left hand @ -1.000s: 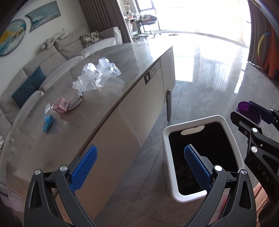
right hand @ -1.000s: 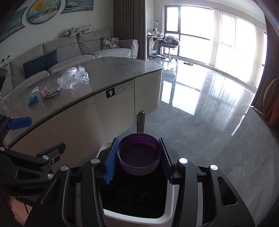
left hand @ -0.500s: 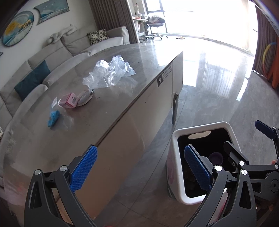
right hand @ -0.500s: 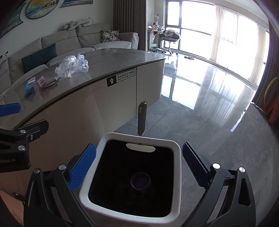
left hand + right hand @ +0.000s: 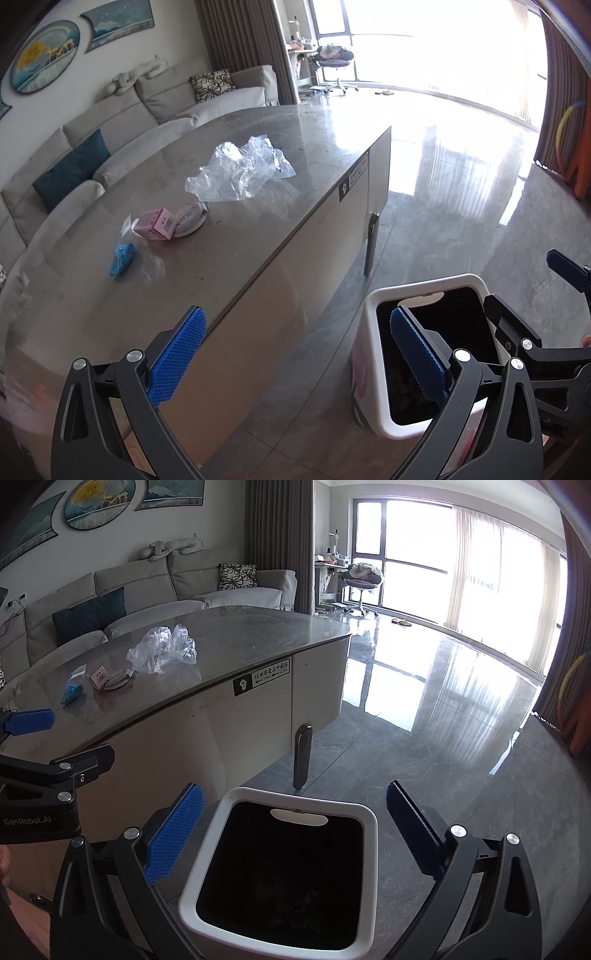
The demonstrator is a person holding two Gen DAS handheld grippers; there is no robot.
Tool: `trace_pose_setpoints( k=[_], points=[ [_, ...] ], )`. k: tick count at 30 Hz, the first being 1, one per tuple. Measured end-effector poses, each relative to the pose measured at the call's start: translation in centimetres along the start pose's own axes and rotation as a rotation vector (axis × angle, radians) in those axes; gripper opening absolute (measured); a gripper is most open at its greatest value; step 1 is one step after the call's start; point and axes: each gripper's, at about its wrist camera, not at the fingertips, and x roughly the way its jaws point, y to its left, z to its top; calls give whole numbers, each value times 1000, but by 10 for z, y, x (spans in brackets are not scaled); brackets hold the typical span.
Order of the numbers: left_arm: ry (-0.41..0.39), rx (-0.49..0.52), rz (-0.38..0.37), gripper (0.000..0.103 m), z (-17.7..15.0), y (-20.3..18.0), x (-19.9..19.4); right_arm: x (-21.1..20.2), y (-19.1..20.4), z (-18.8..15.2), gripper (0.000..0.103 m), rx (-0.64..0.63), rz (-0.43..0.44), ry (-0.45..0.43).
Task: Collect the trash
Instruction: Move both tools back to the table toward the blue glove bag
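A white trash bin [image 5: 369,830] with a dark inside stands on the floor beside the table; it also shows in the left wrist view [image 5: 373,417]. My right gripper [image 5: 295,834] is open and empty above the bin. My left gripper [image 5: 295,354] is open and empty, over the table's edge left of the bin. On the grey table [image 5: 258,229] lie a crumpled clear plastic bag [image 5: 240,173], a pink box [image 5: 155,229] against a small white dish [image 5: 190,221], and a blue item in a clear bag [image 5: 122,258]. The bin's contents are too dark to make out.
The table's metal leg [image 5: 302,755] stands just behind the bin. A grey sofa [image 5: 147,590] runs behind the table. Glossy floor [image 5: 443,720] stretches to the right towards the windows.
My right gripper opened and let go of the purple lid, which dropped into the bin. My left gripper has shifted a little towards the table.
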Motion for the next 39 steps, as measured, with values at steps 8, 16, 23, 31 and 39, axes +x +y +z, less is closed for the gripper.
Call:
trace_pose_setpoints(
  k=[8,16,23,31,39],
  points=[
    [-18,-15,5,99,4,12,-5,-3,11,11,98,-25,15,-29],
    [-29,-48,28,99,9,38,-5,2,36,29,98,-74,47,-53],
    [-59,-73,90,99,17,77,-2,14,72,53,98,-123,97,-85],
    [-61,-111,140,99,20,127,17,35,122,74,98,-160,154,-106],
    [-25,-150,157,99,19,173,49,69,164,86,98,-182,189,-84]
  ],
)
